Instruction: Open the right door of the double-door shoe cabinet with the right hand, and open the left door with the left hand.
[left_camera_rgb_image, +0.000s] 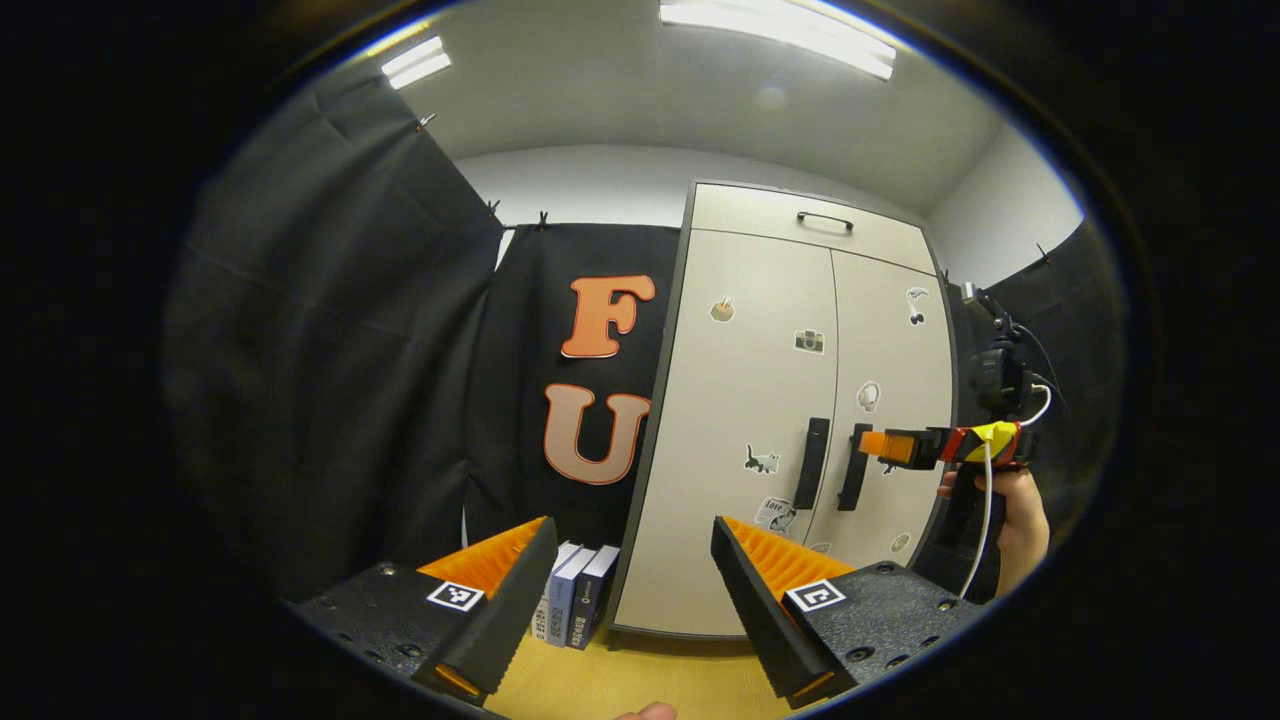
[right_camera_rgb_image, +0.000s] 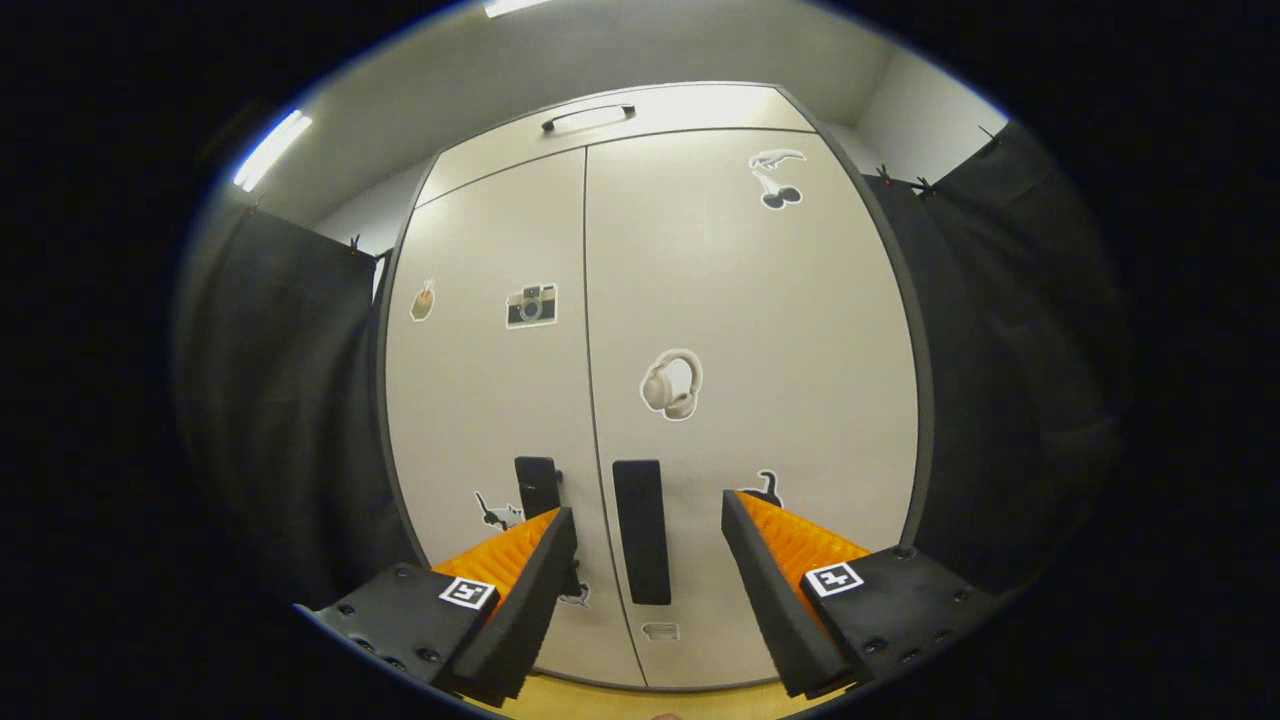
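Two vertical black handles flank the centre seam of the shoe cabinet (right_camera_rgb_image: 650, 300), both doors shut. The right door handle (right_camera_rgb_image: 641, 530) stands upright, dead ahead at twelve o'clock between the spread fingers of the right gripper (right_camera_rgb_image: 648, 580), which holds nothing; in the left gripper view that gripper (left_camera_rgb_image: 885, 445) reaches in from three o'clock, close to the handle, though contact is hard to judge. The left gripper (left_camera_rgb_image: 635, 590) hangs well back, jaws wide and empty, with the left door handle (left_camera_rgb_image: 811, 463) off toward one o'clock. So the right hand is nearer.
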